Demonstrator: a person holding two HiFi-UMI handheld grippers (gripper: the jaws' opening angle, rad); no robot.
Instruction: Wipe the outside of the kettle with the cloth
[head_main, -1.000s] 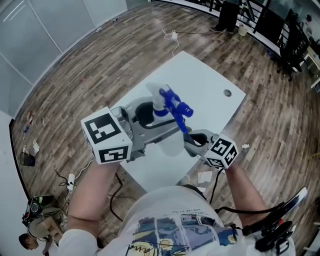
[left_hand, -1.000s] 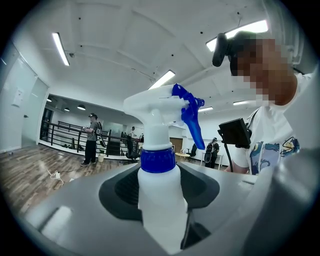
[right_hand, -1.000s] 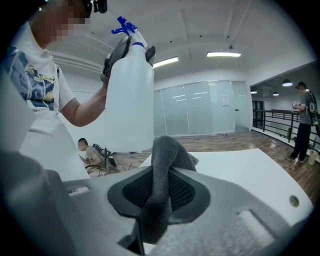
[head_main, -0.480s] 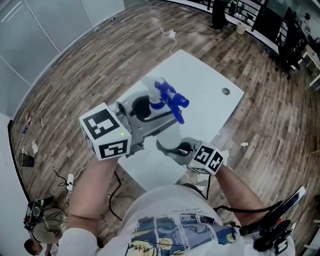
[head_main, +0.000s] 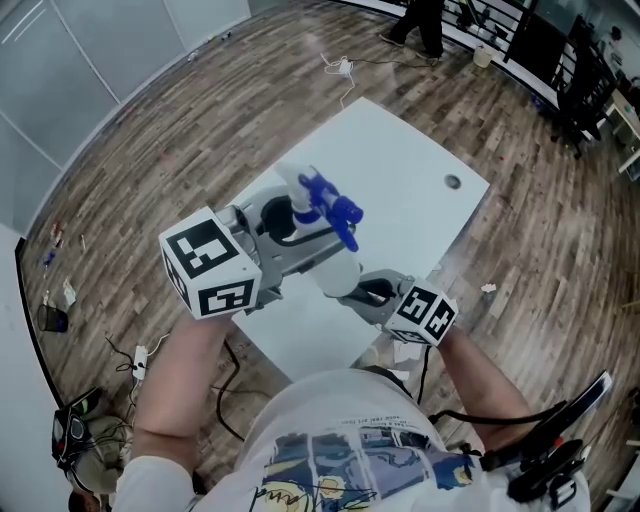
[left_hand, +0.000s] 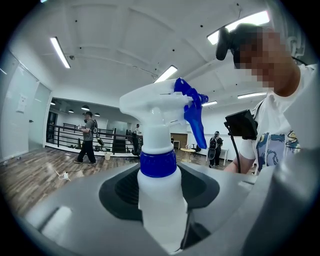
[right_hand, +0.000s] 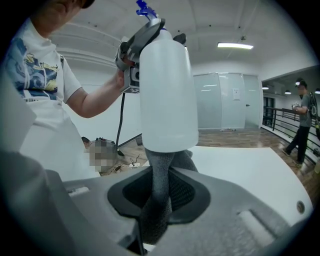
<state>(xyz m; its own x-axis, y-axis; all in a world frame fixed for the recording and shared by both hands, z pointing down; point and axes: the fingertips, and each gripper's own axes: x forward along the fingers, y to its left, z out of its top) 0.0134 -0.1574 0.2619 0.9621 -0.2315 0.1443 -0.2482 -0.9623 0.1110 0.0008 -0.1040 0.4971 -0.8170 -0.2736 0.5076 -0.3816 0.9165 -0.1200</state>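
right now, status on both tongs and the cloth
Left tongs shut on spray bottle, held above white table. Right tongs shut on grey cloth, cloth at bottle's base. Nothing blocking.

Support: white table (head_main: 395, 150) on wood-plank floor (head_main: 200, 110) | table top: round cable port (head_main: 453, 182) at 3 o'clock | floor: white cable with plug (head_main: 343, 70) at 12 o'clock; paper scrap (head_main: 488, 289) at 4 o'clock

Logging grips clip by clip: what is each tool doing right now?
Left tool: closed on the spray bottle.
Right tool: closed on the grey cloth.
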